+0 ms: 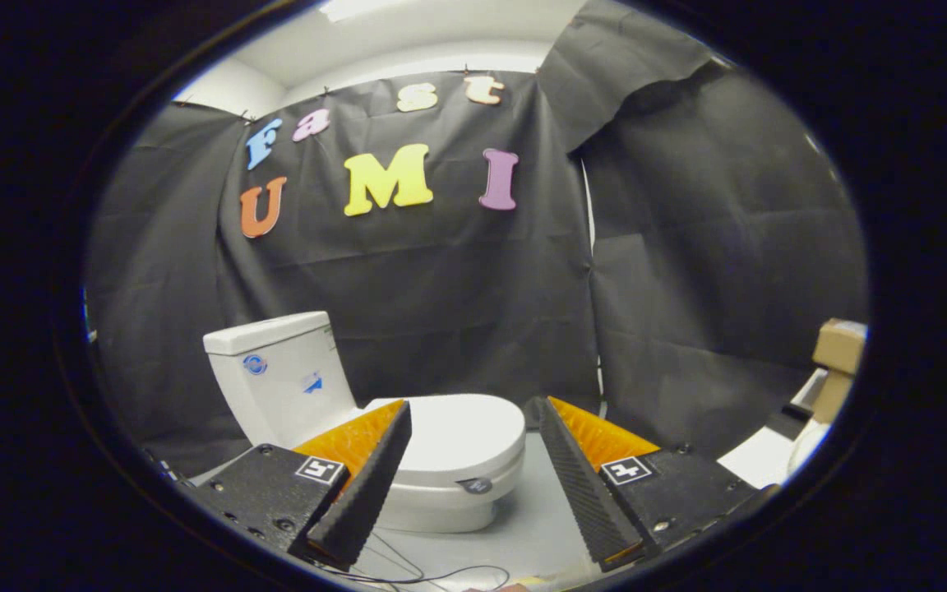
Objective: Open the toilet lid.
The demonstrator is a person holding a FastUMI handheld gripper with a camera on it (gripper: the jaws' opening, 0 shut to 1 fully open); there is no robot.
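Two fingers of the tongs (473, 411) spread wide, empty; lid (461, 432) down, far ahead. Next: reach its front edge.

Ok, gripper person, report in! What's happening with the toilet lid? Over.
Gripper open, holding nothing. Toilet lid shut, just beyond the fingers. Nothing between them and it.

Toilet (441, 444) ahead, btwn spread tool (473, 415) fingers

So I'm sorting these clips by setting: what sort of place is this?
Likely a staged bathroom booth: a white toilet with its lid down, black cloth wall behind, cardboard boxes aside. The open tool sits short of the lid.
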